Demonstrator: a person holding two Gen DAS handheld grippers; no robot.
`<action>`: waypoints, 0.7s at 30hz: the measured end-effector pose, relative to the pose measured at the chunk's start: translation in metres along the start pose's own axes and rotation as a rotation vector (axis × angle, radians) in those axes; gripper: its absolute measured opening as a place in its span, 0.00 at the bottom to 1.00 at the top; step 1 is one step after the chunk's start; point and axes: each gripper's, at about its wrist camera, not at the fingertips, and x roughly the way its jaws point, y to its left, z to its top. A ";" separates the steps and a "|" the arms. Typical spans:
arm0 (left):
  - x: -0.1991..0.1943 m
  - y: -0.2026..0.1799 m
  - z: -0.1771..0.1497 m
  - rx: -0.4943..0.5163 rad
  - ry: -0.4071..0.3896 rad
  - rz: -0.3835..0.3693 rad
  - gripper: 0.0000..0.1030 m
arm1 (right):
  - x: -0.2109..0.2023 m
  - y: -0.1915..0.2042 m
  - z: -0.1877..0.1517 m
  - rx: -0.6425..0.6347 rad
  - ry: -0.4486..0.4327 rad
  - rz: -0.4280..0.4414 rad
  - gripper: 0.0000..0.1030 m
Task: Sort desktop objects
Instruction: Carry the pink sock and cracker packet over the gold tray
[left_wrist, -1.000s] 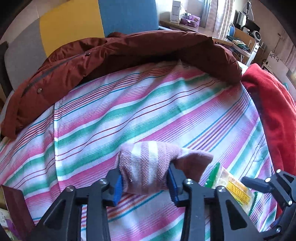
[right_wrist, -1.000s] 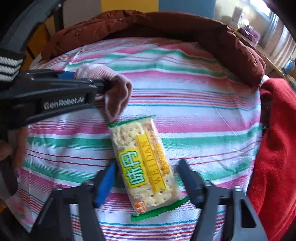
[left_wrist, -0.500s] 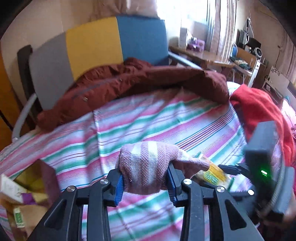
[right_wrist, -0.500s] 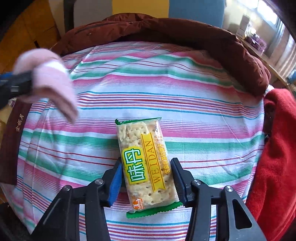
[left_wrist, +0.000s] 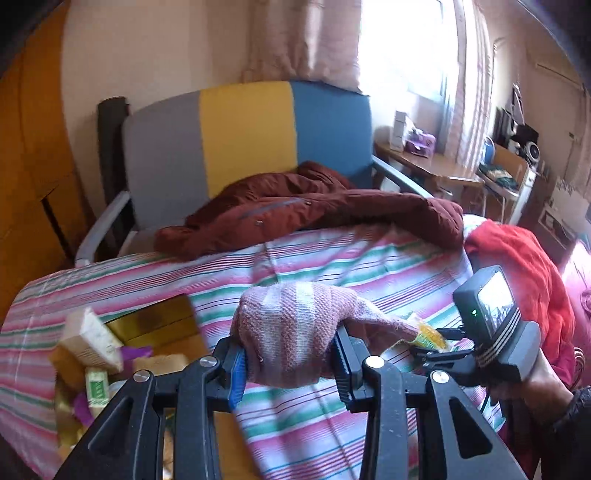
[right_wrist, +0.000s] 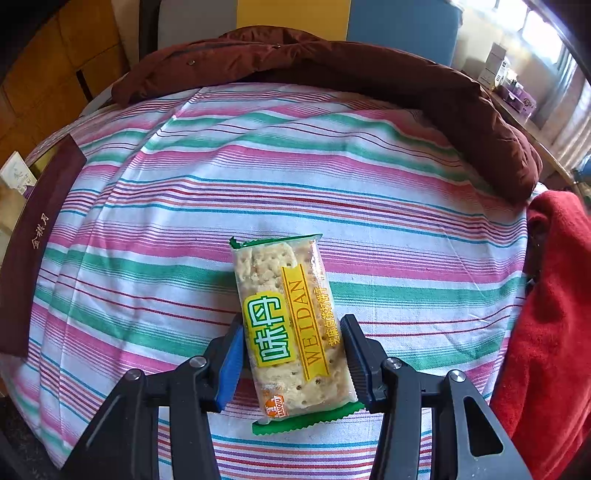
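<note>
1. Nearest the left wrist camera, the left gripper (left_wrist: 288, 360) is clamped on a bunched pink striped sock (left_wrist: 295, 332), both pads pressed into the cloth and the toe end trailing to the right, held clear above the striped sheet (left_wrist: 332, 266).
2. In the right wrist view, the right gripper (right_wrist: 291, 347) is closed on a cracker packet (right_wrist: 288, 314), the fingers squeezing its lower half from either side; the packet's far end points away along the sheet, and whether it is lifted or resting cannot be told.
3. To the left, an open box (left_wrist: 155, 325) at the bed's edge already holds several small packages, suggesting the sorting is partly done; the sock and packet appear to be the items left to place.
4. Beyond, a brown jacket (left_wrist: 314, 210) lies across the far edge, a red cloth (left_wrist: 517, 266) sits to the right, and a colour-block chair (left_wrist: 243, 136) stands behind.
</note>
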 end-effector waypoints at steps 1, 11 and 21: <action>-0.006 0.007 -0.003 -0.009 -0.005 0.012 0.37 | -0.001 -0.001 0.000 0.006 -0.002 -0.006 0.49; -0.046 0.075 -0.038 -0.080 -0.022 0.113 0.37 | -0.014 -0.016 0.002 0.119 -0.046 -0.017 0.49; -0.059 0.139 -0.079 -0.173 -0.015 0.224 0.37 | -0.051 0.053 0.008 0.062 -0.133 0.085 0.49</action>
